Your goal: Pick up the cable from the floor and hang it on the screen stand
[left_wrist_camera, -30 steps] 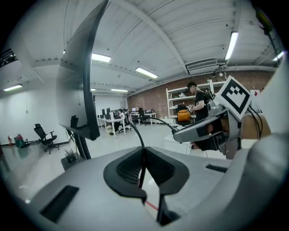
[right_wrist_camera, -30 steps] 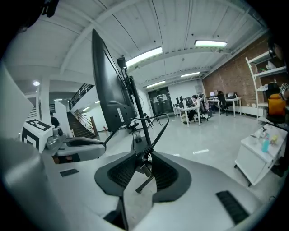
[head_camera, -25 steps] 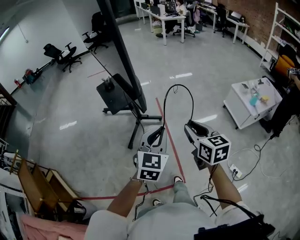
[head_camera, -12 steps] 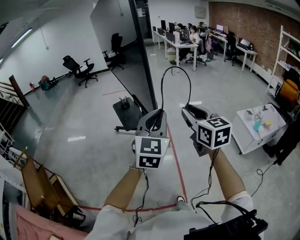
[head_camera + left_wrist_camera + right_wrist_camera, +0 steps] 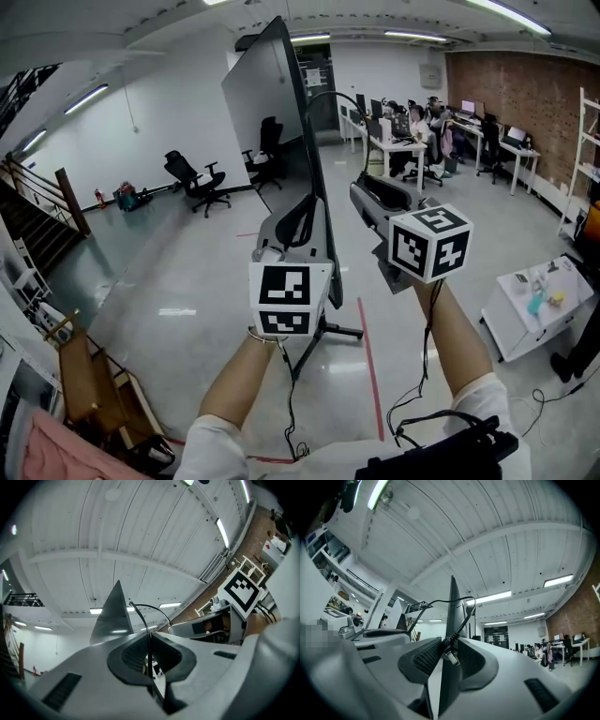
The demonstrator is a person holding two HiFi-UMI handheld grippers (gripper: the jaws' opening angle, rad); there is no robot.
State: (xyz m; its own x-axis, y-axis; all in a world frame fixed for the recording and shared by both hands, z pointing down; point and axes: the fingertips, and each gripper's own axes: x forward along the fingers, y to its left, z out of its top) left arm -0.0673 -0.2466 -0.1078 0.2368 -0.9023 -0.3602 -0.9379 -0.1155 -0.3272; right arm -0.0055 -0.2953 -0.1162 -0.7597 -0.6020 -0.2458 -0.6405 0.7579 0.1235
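Screen (image 5: 272,103) on stand (image 5: 330,330): tall, edge-on, centre frame, floor (image 5: 178,281) below. L gripper (image 5: 298,221) centre-left, jaws nearly together, pinching thin cable (image 5: 336,92) strand. R gripper (image 5: 373,193) centre-right, jaws wider apart, clamped on cable's plug (image 5: 450,657) end. Both up close to the screen. Cable arcs between the 2 grippers, loop top across screen's upper part, off floor.

Grey claws (image 5: 307,214) (image 5: 367,192) carry black-and-white marker cubes (image 5: 284,298)

Glossy grey floor (image 5: 169,281), brick wall (image 5: 525,84) right, office desks (image 5: 401,145), ceiling strip lights (image 5: 412,36), perhaps stairs (image 5: 28,225) left
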